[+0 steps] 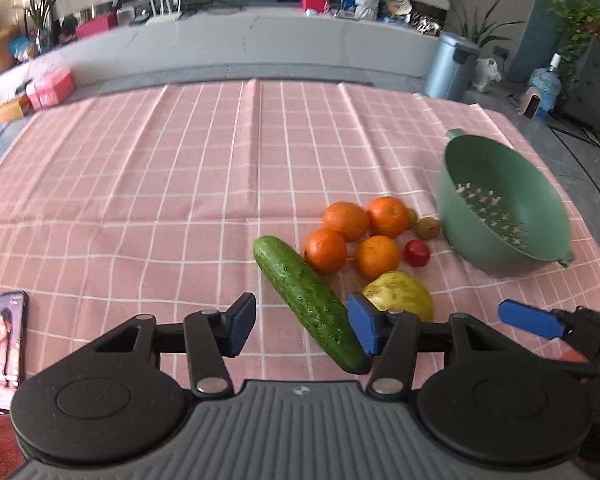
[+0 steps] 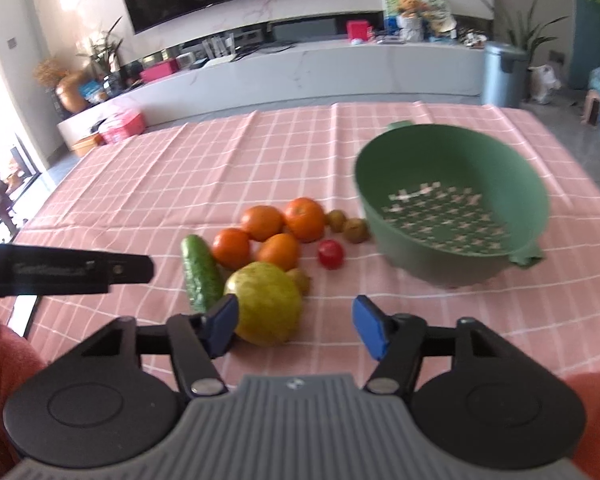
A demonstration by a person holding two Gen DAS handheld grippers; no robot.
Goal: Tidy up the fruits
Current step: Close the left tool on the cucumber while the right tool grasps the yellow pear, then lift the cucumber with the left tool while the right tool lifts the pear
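The fruit sat bunched together near the middle of the pink checked tablecloth (image 1: 180, 184): four oranges (image 1: 346, 221) packed close in a cluster, a small red tomato (image 1: 416, 253) just right of them, and two brownish kiwis (image 1: 427, 228) tucked between the oranges and the green colander (image 1: 512, 200). The colander stood tilted at the right of the pile, holes showing across its bottom, nothing inside it. A cucumber (image 1: 310, 300) lay on a slant to the left of the oranges, its far end just beside one of them. And right up front, a yellow-green pear (image 2: 266, 304) lay nearest the camera, with another small brown fruit (image 2: 300, 280) peeking out behind it in the right wrist view.

The left gripper (image 1: 302, 326) hung wide open over the near end of the cucumber, gripping nothing. The right gripper (image 2: 296, 326) was spread just as wide, its left pad close against the pear, nothing held. Off to the far left, a phone (image 1: 5, 350) with a lit screen lay at the cloth's near edge.
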